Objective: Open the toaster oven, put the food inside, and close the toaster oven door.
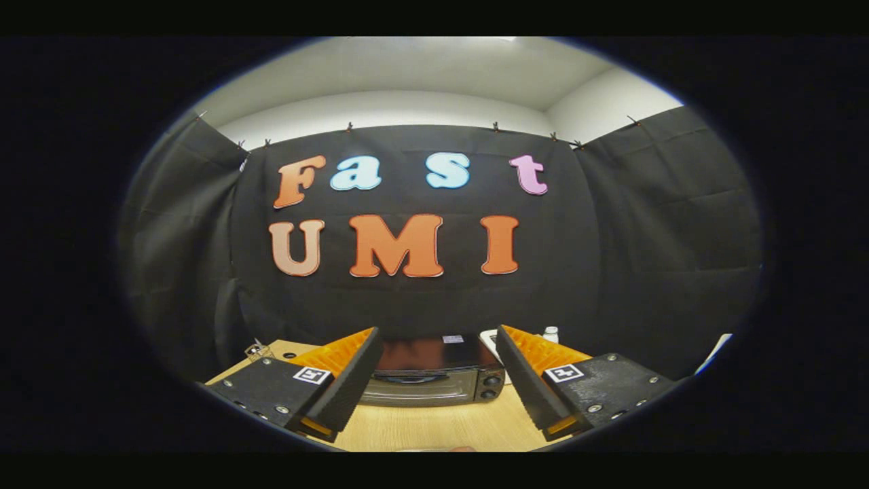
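Toaster oven [432, 380] sits door closed on the wooden table [434, 428], just beyond my released tongs [434, 356] (fingers spread wide, gripping nothing); a small white bottle [550, 334] stands behind the oven.

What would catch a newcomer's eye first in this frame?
The gripper, its jaws spread wide and holding nothing, frames the scene. Seen between and beyond them, the toaster oven sits with its door closed on the wooden table, backed by the black cloth wall. Behind the oven to its right, a small white bottle peeks over one finger.
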Tool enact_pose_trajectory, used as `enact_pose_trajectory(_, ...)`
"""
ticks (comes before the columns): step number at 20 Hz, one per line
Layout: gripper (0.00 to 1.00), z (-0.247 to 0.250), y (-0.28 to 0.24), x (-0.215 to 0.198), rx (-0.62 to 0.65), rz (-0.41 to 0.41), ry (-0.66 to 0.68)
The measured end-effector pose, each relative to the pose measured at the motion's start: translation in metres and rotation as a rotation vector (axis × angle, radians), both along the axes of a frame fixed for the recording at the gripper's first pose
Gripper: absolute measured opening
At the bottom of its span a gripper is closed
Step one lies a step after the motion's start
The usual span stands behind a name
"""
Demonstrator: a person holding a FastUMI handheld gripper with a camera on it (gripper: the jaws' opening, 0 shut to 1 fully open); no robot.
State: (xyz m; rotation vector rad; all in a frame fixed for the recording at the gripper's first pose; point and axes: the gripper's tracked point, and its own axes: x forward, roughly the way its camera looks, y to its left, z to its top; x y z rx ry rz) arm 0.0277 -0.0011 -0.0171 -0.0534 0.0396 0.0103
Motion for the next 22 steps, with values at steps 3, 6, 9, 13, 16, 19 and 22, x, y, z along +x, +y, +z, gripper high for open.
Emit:
enact_pose_trajectory(3,0.99,-0.013,0.001,0.012,0.006,0.004,0.017)
enact_pose_trajectory(6,0.99,-0.033,0.006,0.029,0.015,0.015,0.063)
enact_pose_trajectory(9,0.99,-0.063,0.016,0.052,0.014,0.05,0.133)
enact_pose_trajectory(13,0.99,-0.107,0.033,0.083,0.05,0.089,0.25)
enact_pose_trajectory(16,0.99,-0.137,0.043,0.105,0.028,0.097,0.311)
enact_pose_trajectory(19,0.99,-0.164,0.049,0.127,-0.019,0.1,0.359)
enact_pose_trajectory(22,0.99,-0.188,0.049,0.143,-0.039,0.091,0.407)
